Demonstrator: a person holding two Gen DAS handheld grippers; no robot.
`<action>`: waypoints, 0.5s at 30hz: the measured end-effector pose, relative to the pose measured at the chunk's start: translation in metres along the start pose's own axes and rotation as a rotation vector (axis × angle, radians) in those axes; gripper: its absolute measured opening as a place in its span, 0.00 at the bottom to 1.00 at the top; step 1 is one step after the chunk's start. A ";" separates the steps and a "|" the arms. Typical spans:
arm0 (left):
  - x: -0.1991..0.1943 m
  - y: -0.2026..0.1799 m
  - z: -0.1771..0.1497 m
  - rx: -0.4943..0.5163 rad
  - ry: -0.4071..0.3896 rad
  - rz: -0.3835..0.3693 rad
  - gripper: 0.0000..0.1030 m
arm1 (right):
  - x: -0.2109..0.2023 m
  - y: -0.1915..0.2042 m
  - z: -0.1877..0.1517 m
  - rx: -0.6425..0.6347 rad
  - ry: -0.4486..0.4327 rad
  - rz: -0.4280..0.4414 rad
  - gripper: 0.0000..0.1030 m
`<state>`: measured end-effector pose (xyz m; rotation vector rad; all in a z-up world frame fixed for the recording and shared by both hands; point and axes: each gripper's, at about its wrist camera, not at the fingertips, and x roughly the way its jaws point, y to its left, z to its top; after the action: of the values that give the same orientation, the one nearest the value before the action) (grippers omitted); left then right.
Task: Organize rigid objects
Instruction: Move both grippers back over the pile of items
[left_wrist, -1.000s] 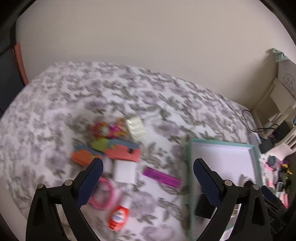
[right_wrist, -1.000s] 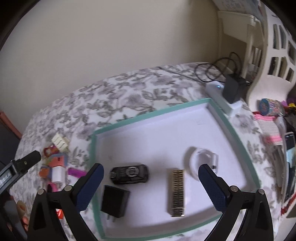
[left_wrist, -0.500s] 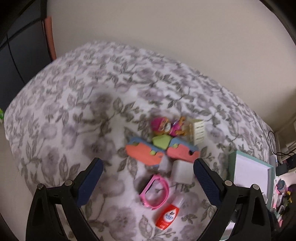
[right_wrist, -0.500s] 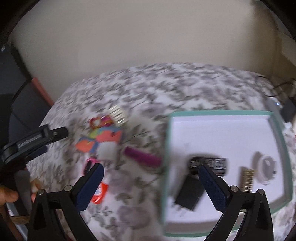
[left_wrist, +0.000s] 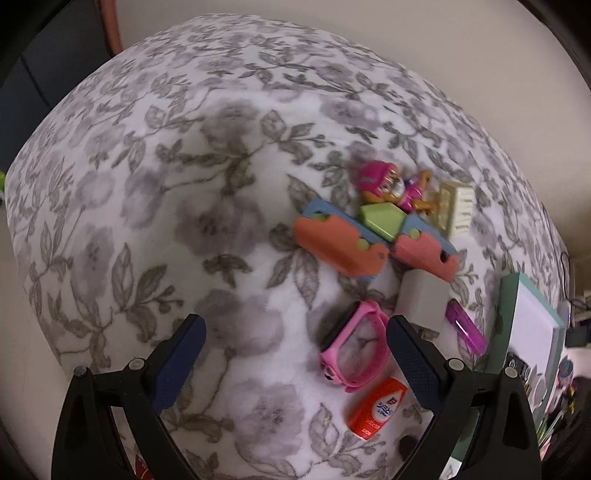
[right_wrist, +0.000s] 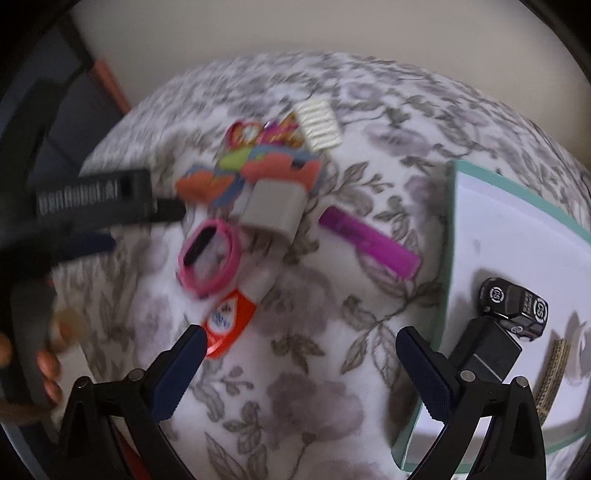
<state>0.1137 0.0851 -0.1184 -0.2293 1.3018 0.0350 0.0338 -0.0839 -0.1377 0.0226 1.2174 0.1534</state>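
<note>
Both grippers hang over a bed with a grey floral cover (left_wrist: 207, 221), each with its fingers spread wide and nothing between them: the left gripper (left_wrist: 295, 354) near the loose pile, the right gripper (right_wrist: 299, 363) further right, beside the tray. The pile lies left of the teal-rimmed tray (right_wrist: 448, 236). In it, a pink watch (left_wrist: 354, 347) sits just beside a white charger block (left_wrist: 421, 299), with an orange glue bottle (left_wrist: 376, 410) nearer and a purple stick (right_wrist: 369, 242) to the right. Farther off lie an orange and blue toy (left_wrist: 354, 243), a pink figure (left_wrist: 384, 182) and a cream comb-like piece (left_wrist: 456, 210). Inside the tray rest a black toy car (right_wrist: 517, 308), a black adapter (right_wrist: 487, 347) and a gold strip (right_wrist: 552, 373).
</note>
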 end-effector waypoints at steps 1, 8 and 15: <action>-0.001 0.003 0.000 -0.007 -0.004 0.003 0.95 | 0.002 0.003 -0.002 -0.020 0.013 -0.009 1.00; -0.003 0.021 0.003 -0.060 -0.005 0.009 0.95 | 0.014 0.029 -0.010 -0.173 0.048 -0.016 1.00; -0.006 0.030 0.003 -0.075 -0.016 0.006 0.95 | 0.033 0.035 -0.009 -0.214 0.057 -0.070 1.00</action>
<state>0.1101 0.1159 -0.1163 -0.2885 1.2863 0.0910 0.0330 -0.0455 -0.1675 -0.2121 1.2515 0.2241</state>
